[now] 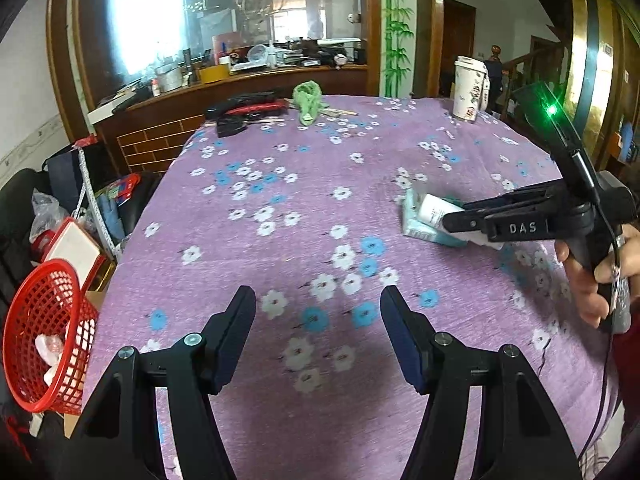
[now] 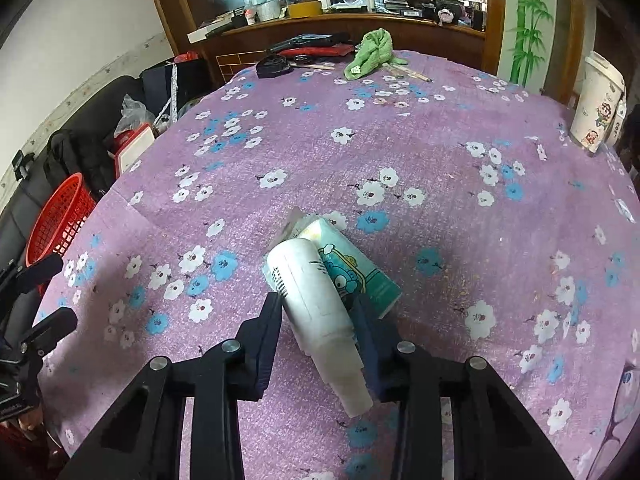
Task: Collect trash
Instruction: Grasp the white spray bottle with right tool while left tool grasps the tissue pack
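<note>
Bottle point(image 2: 316, 312) base-forward along right gripper point(image 2: 318, 312)

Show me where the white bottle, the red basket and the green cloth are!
white bottle point(image 2: 308, 280), right wrist view, on its side wall.
red basket point(image 1: 28, 320), left wrist view, on its mesh wall.
green cloth point(image 2: 370, 52), right wrist view, on its crumpled middle.

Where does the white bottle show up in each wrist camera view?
Left wrist: the white bottle is at right, mid-height, between the right gripper's fingers.
Right wrist: lower centre, over a teal tissue pack.
Shared landmark: the red basket off the table's left edge.
</note>
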`<act>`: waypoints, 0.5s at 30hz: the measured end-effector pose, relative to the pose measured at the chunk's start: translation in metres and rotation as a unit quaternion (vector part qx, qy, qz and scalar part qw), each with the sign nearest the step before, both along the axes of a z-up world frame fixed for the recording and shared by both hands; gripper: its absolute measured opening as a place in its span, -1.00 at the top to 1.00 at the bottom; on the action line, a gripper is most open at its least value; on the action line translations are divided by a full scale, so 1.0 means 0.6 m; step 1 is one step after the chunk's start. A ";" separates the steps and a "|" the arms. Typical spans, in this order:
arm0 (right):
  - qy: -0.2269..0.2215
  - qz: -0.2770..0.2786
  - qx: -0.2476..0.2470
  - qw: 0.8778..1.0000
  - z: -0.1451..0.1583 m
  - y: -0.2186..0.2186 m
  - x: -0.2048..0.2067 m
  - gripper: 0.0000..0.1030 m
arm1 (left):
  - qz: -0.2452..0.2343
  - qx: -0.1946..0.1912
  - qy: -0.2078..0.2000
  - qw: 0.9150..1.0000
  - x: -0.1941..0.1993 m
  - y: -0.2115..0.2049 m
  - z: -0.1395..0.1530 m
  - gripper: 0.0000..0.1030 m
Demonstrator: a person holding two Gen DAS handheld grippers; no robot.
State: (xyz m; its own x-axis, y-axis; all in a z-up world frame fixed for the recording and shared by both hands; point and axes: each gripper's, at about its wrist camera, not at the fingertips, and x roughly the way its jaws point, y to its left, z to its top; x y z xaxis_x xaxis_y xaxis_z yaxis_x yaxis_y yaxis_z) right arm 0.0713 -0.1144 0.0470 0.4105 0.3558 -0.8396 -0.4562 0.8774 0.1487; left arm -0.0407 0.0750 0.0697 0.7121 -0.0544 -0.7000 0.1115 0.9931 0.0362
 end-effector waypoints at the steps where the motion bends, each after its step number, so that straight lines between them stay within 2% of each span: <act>1: -0.009 0.001 -0.011 1.000 0.000 0.002 -0.004 0.24 | -0.004 0.001 0.002 1.000 0.003 -0.006 0.001 -0.23; 9: -0.032 0.001 -0.016 0.999 -0.003 0.011 -0.014 0.29 | -0.013 0.001 0.022 1.000 0.030 -0.045 0.003 -0.23; 12: -0.040 -0.010 0.032 0.999 0.017 -0.017 -0.020 0.32 | -0.019 0.000 0.029 0.999 0.041 -0.061 0.004 -0.23; 15: -0.057 -0.053 0.091 0.993 0.043 -0.068 -0.017 0.32 | -0.026 -0.004 0.039 0.999 0.060 -0.079 0.003 -0.23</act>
